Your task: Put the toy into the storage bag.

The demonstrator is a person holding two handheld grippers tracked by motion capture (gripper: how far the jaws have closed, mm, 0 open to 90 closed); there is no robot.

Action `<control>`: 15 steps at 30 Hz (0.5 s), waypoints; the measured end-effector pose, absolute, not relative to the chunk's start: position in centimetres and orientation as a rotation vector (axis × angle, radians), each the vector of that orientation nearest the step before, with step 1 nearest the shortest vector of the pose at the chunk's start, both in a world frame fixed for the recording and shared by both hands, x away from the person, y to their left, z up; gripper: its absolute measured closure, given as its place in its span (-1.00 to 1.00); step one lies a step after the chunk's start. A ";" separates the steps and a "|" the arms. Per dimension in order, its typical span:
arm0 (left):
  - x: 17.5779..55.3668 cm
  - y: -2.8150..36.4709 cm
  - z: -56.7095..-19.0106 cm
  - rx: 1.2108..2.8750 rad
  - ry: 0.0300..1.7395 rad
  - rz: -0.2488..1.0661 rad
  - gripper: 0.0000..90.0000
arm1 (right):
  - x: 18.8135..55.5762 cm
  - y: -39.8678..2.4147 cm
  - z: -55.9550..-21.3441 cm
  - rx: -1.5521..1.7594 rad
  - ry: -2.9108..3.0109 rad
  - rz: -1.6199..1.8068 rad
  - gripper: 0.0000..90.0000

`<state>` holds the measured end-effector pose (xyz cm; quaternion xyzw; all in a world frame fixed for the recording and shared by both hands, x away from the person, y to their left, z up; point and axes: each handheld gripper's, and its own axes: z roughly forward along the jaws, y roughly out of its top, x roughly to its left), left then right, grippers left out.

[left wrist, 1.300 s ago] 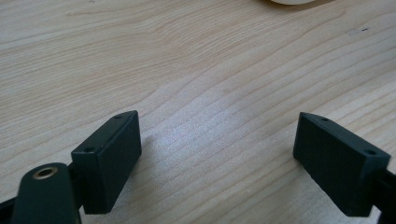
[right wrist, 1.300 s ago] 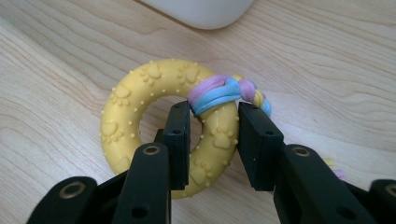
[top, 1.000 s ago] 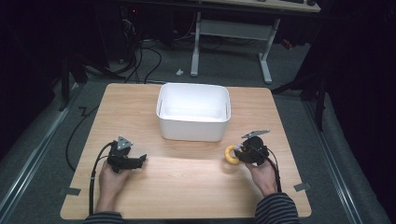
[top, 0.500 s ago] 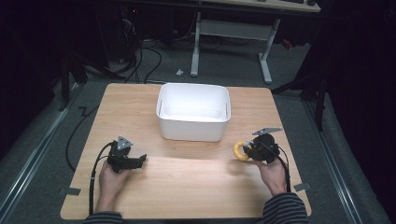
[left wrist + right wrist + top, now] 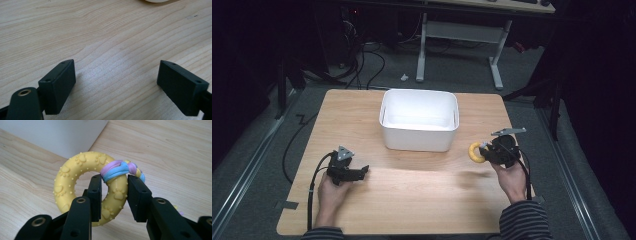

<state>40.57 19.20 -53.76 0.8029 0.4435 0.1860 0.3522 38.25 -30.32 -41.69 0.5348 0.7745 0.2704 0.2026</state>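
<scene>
Above the wooden table (image 5: 412, 200), the right claw (image 5: 114, 192) grips the yellow ring toy (image 5: 72, 182).

Bright tabletop, dark surroundings, soft shadows

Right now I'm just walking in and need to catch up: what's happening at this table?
A person works two handheld grippers at a wooden table. The right gripper is clamped on a yellow ring toy with a knotted pastel cord, held beside the white bin. The left gripper rests open on the table, holding nothing.
</scene>
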 end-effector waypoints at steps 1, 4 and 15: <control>40.6 19.2 -53.8 2.078 1.147 0.482 -0.66 | 38.3 -30.3 -41.5 1.496 2.158 0.752 0.48; 40.6 19.2 -53.8 2.077 1.148 0.481 -0.66 | 38.4 -30.5 -41.2 1.505 2.151 0.759 0.48; 40.6 19.2 -53.8 2.077 1.149 0.482 -0.66 | 39.4 -30.7 -39.3 1.505 2.125 0.824 0.48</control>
